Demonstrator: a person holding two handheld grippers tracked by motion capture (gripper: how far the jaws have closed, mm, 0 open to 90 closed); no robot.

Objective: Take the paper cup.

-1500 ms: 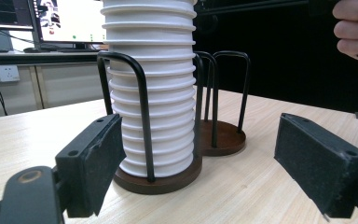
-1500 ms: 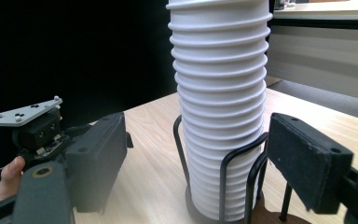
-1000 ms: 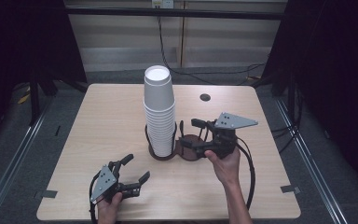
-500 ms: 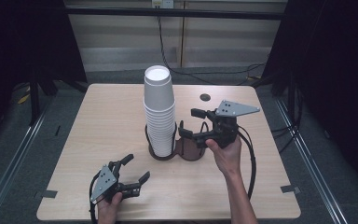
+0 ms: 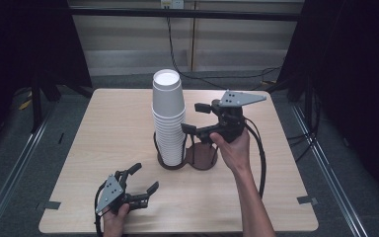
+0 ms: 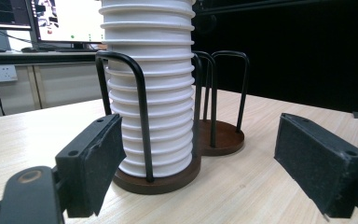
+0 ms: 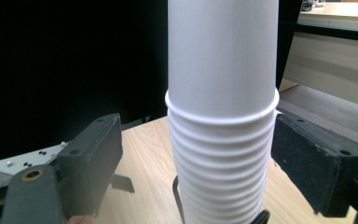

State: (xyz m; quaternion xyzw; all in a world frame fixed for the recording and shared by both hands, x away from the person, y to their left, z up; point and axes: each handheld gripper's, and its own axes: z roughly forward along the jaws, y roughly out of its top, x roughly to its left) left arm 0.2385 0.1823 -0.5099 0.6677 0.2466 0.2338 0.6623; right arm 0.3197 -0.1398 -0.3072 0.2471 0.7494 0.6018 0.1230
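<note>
A tall stack of white paper cups [image 5: 168, 116], mouths down, stands in the left slot of a dark brown two-slot holder [image 5: 203, 157] with black wire loops. My right gripper [image 5: 191, 117] is open at the stack's right side, above the holder, jaws pointing at the cups. In the right gripper view the stack [image 7: 222, 121] rises between the open pads [image 7: 92, 161], with small gaps either side. My left gripper [image 5: 145, 177] rests open near the table's front left, holding nothing. Its view shows the cups [image 6: 151, 93], the holder base [image 6: 161, 181] and the bare second slot [image 6: 223, 137].
The wooden table [image 5: 103, 128] has free room on its left and far side. Black cables [image 5: 261, 158] trail from the right gripper across the table's right part. Dark curtains flank the table. A monitor [image 6: 70, 18] stands behind in the left gripper view.
My right gripper has risen from holder level and moved up beside the upper part of the cup stack. The left gripper has stayed put.
</note>
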